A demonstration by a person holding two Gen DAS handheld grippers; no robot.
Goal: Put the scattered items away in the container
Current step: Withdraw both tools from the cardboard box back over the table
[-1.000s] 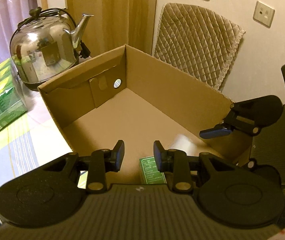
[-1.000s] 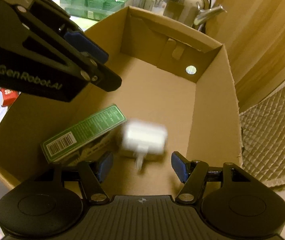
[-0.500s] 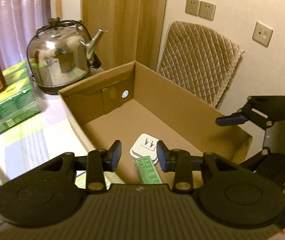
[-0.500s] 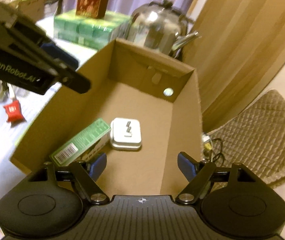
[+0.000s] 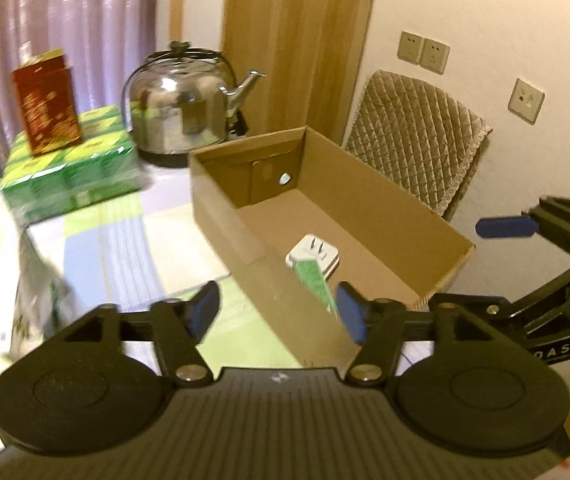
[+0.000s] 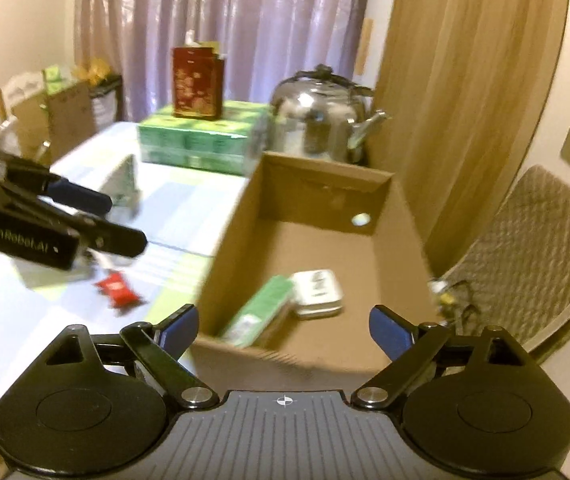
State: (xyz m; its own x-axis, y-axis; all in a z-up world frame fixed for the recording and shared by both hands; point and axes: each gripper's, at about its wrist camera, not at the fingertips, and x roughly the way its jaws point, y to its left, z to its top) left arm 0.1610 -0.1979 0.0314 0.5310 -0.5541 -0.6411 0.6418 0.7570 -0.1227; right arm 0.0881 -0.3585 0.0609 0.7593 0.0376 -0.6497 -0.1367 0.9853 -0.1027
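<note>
Both the left tool (image 5: pixel 279 312) and the right tool (image 6: pixel 283 326) hang spread and empty above the cardboard box (image 6: pixel 401 216). Inside, a green carton (image 6: pixel 259 312) touches a white plug adapter (image 6: pixel 317 292). A red packet (image 6: pixel 117 288) lies on the table (image 6: pixel 189 208) beside the box.

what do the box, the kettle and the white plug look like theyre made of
The box: brown corrugated cardboard, matte, with raw cut edges and folded flaps. The kettle: polished metal, probably stainless steel, since it mirrors the room. The white plug: looks like smooth, slightly glossy plastic, with metal prongs showing in the left wrist view.
</note>
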